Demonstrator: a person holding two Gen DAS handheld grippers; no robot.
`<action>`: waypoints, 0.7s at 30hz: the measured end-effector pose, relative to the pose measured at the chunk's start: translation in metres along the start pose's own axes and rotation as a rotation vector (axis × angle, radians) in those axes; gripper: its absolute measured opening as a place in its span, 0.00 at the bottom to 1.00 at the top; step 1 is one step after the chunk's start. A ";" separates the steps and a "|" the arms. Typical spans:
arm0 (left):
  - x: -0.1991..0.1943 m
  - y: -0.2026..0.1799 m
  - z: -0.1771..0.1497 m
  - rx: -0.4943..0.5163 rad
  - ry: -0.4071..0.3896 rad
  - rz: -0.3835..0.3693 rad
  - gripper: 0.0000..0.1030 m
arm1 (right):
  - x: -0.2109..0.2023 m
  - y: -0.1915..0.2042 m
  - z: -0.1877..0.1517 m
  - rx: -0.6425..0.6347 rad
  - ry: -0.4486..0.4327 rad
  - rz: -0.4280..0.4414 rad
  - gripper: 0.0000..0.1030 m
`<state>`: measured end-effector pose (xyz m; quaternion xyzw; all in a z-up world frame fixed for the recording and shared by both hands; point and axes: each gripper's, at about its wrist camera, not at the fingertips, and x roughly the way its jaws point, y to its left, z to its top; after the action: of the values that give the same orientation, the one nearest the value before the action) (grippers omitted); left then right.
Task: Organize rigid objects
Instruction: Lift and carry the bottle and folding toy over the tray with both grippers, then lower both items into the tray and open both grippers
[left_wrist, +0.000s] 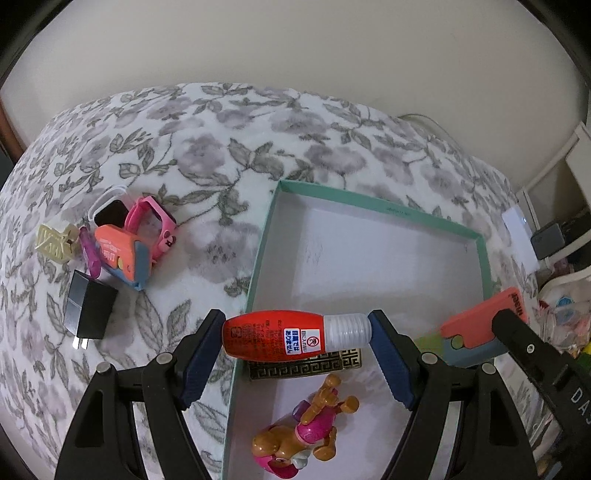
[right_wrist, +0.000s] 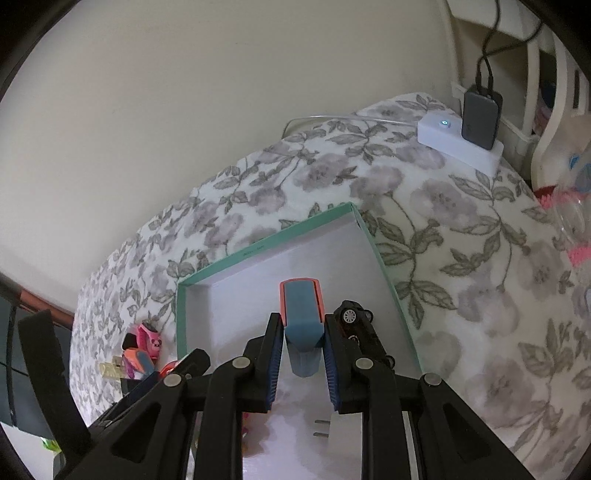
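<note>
Both jaws loaded over the box

Left gripper (left_wrist: 297, 334) pinches the red bottle (left_wrist: 280, 334) end to end, long axis crosswise; right gripper (right_wrist: 303, 341) clamps the coral-and-blue stapler (right_wrist: 301, 317) lengthwise, teal box (left_wrist: 384, 212) directly below.

A: The toy dog (left_wrist: 295, 439) in the box (left_wrist: 373, 201)?
B: Its head is cut off by the picture's bottom edge.
A: And the white plug (right_wrist: 341, 434)?
B: Mostly hidden behind the jaws.

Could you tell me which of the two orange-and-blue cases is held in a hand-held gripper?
The orange-and-blue case over the teal box, clamped in the right hand-held gripper. The other one lies loose on the floral cloth beside the pink watch.
</note>
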<state>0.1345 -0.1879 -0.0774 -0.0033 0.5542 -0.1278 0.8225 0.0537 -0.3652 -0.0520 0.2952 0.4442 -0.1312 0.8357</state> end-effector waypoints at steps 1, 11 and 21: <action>0.001 -0.001 -0.001 0.006 0.005 0.004 0.77 | 0.000 0.001 0.000 -0.005 0.001 -0.003 0.22; 0.007 -0.007 -0.006 0.048 0.051 0.028 0.77 | -0.003 0.004 0.000 -0.056 0.065 -0.069 0.24; -0.001 -0.009 -0.004 0.061 0.072 0.051 0.77 | -0.012 0.016 0.000 -0.150 0.096 -0.144 0.25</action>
<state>0.1287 -0.1958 -0.0769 0.0406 0.5793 -0.1237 0.8046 0.0545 -0.3532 -0.0366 0.2050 0.5125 -0.1428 0.8215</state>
